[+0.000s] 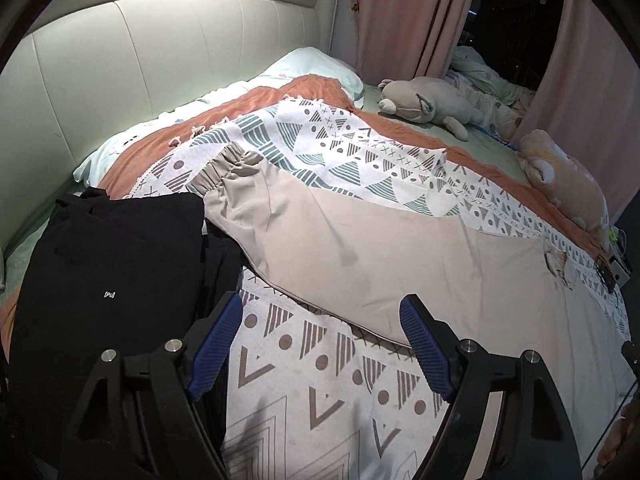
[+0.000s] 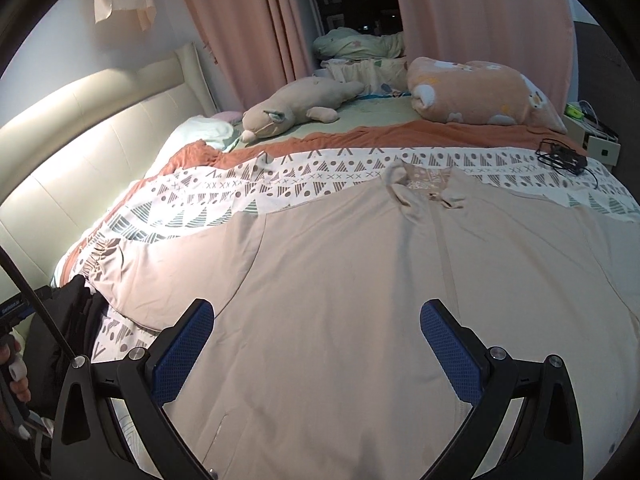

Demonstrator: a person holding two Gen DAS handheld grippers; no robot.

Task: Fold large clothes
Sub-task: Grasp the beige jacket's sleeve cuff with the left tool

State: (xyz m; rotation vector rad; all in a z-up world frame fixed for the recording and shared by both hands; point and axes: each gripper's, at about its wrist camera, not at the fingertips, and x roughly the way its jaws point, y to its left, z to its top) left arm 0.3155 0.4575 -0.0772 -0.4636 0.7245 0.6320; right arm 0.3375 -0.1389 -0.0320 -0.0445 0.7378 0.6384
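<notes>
- A beige jacket [image 2: 340, 280] lies spread flat, front up, on a patterned blanket [image 1: 320, 380] that covers a bed, likely smoothed out so it can be folded.
- Its zip runs straight away from the right wrist camera to the collar [image 2: 424, 192] at the far edge.
- One sleeve [image 1: 256, 200] stretches sideways, its gathered cuff just beside a pile of black clothes [image 1: 112, 264], probably garments set aside.
- The left gripper [image 1: 320, 344] hangs over the blanket at the sleeve's lower edge, fingers apart and holding nothing; it looks placed to take that sleeve.
- The right gripper [image 2: 316, 352] hangs over the jacket's body, fingers wide apart and empty.
- Soft toys [image 2: 296, 112] and a pillow [image 2: 480, 92] sit well beyond the jacket, clear of the work.
</notes>
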